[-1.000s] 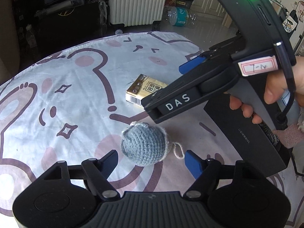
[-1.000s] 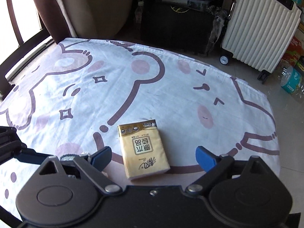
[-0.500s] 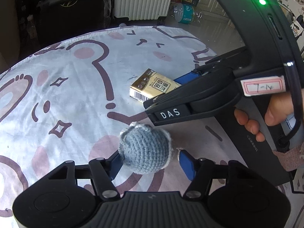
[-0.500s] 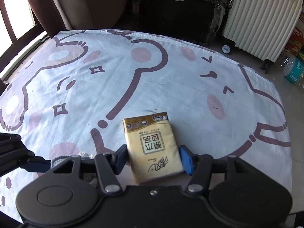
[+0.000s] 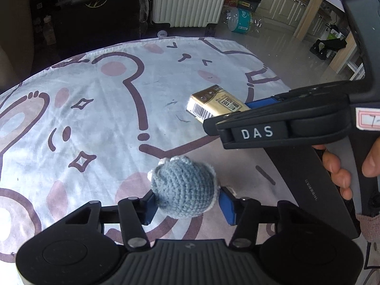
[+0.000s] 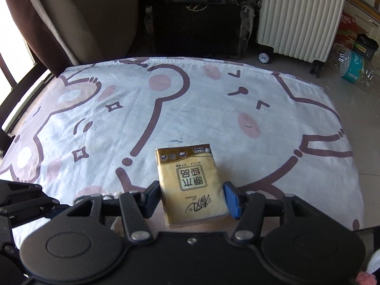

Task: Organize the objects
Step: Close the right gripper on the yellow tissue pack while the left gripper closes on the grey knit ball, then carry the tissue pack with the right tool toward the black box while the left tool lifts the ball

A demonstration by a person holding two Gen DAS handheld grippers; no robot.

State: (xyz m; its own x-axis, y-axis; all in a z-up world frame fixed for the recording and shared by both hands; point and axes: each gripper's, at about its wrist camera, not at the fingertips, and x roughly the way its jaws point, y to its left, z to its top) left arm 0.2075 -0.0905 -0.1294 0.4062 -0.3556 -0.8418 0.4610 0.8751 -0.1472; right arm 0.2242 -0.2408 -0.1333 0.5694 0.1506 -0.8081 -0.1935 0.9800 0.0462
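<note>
A grey-blue crochet ball [image 5: 182, 190] sits between the blue pads of my left gripper [image 5: 188, 204]. The jaws are closing and both pads touch the ball's sides. A gold tissue pack [image 6: 192, 180] lies lengthwise in my right gripper [image 6: 192, 199], whose pads press on its two long sides. In the left wrist view the same tissue pack [image 5: 213, 104] sticks out beyond the right gripper [image 5: 234, 114], which crosses from the right with a person's hand [image 5: 339, 178] on its handle. Both things are over the bear-print tablecloth [image 6: 166, 109].
A flat black box [image 5: 308, 178] lies on the cloth under the right gripper. Beyond the table's far edge stand a white ribbed suitcase [image 6: 299, 16] and a dark case [image 6: 197, 23]. A wrapped pack of bottles [image 6: 353, 68] lies on the floor at the right.
Both grippers' jaws came in from wide apart. The left pads now touch the crochet ball; the right pads now sit against the tissue pack.
</note>
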